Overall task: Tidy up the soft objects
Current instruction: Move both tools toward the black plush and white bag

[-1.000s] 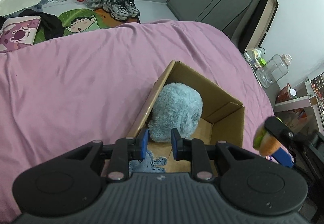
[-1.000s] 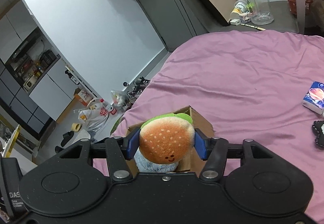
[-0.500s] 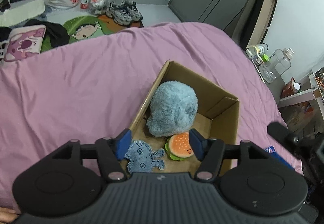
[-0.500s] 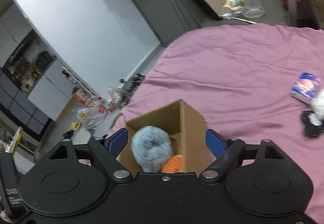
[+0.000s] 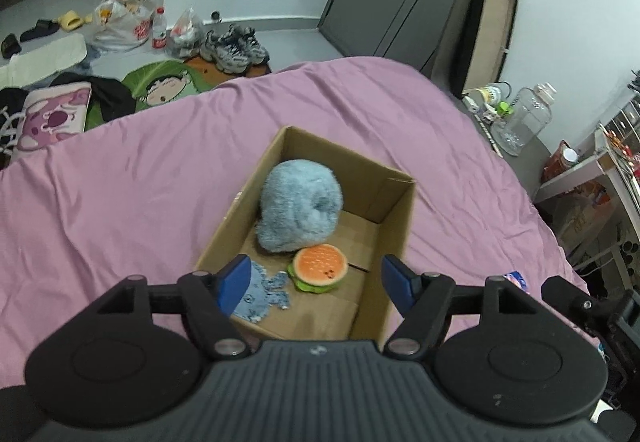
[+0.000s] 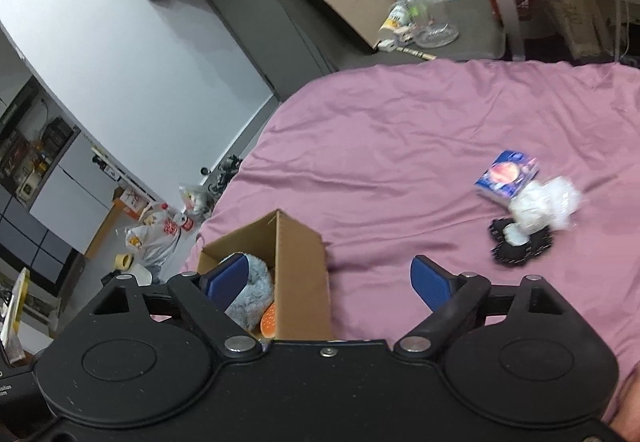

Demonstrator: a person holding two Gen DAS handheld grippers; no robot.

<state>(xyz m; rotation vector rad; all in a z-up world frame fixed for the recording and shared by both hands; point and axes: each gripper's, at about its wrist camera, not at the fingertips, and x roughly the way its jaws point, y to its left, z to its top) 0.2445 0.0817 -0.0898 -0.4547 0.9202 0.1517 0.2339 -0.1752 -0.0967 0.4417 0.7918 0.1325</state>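
Lying in box (image 5: pixel 394 202), burger toy (image 5: pixel 320 268) below parted fingers (image 5: pixel 234 278).

3 soft toys (image 5: pixel 299 216), 1 cardboard box (image 5: pixel 394 226)

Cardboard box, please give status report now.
Both tongs, left and right, open, empty, jaws just opened. Burger toy in cardboard box. White plush waits on bed. Path clear.
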